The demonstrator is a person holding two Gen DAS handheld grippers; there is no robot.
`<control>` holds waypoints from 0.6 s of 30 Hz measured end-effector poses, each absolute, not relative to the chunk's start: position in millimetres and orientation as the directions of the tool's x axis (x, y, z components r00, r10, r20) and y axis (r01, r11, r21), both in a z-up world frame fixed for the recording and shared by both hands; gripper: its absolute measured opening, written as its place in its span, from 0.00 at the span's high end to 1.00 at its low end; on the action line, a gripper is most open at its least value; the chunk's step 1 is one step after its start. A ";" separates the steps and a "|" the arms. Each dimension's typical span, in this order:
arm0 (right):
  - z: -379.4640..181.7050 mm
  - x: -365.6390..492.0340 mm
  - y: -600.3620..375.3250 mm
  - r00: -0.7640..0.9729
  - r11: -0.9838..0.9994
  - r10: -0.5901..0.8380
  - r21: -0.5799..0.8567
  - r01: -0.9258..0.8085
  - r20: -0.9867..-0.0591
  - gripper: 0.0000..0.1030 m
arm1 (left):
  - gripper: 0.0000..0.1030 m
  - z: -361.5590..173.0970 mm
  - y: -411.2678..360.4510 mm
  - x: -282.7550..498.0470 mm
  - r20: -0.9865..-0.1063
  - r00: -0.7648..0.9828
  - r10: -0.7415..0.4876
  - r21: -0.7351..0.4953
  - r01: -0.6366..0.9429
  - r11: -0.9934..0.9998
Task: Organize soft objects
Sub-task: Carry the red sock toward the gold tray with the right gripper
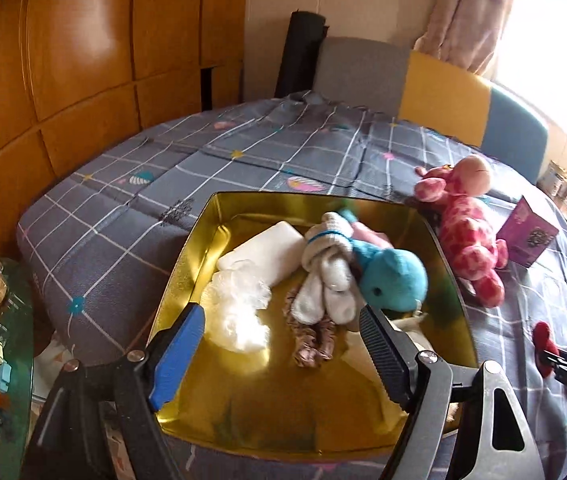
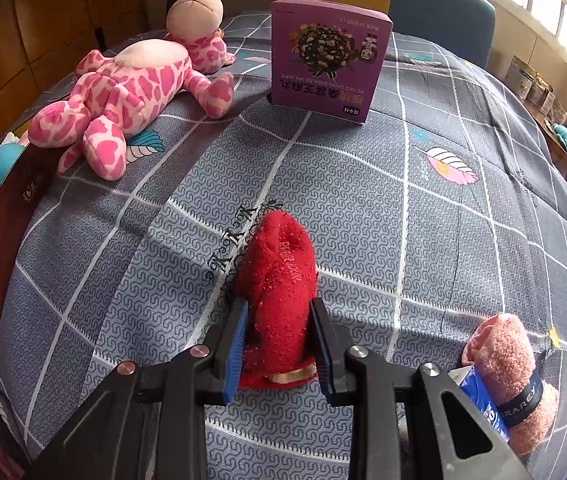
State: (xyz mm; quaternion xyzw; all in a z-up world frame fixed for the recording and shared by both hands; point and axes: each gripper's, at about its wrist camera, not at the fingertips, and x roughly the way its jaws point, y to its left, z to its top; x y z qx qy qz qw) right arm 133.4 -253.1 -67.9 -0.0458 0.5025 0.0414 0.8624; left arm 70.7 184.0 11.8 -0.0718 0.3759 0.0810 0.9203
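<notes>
Red and fuzzy, the rolled sock sits pinched in the right tool on the bed. Only the left view shows the gold tin, the left tool spread empty above it.

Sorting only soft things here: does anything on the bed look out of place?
Yes: the purple carton is rigid cardboard, standing upside down on the bedspread beside the pink giraffe. Its print reads inverted.

My right claw pinches a fuzzy red sock resting on the bedspread. In the gold tin lie a blue plush, white socks, a white sponge block and a patterned scrunchie. The pink spotted giraffe sprawls just beside the tin; a rolled pink towel lies banded nearby.
</notes>
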 end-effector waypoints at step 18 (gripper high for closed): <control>-69.9 129.1 -250.2 0.513 0.988 -0.024 -0.099 -0.119 -0.858 0.71 | 0.22 20.9 168.1 44.6 -0.684 0.729 0.036 -0.096 -0.138 0.986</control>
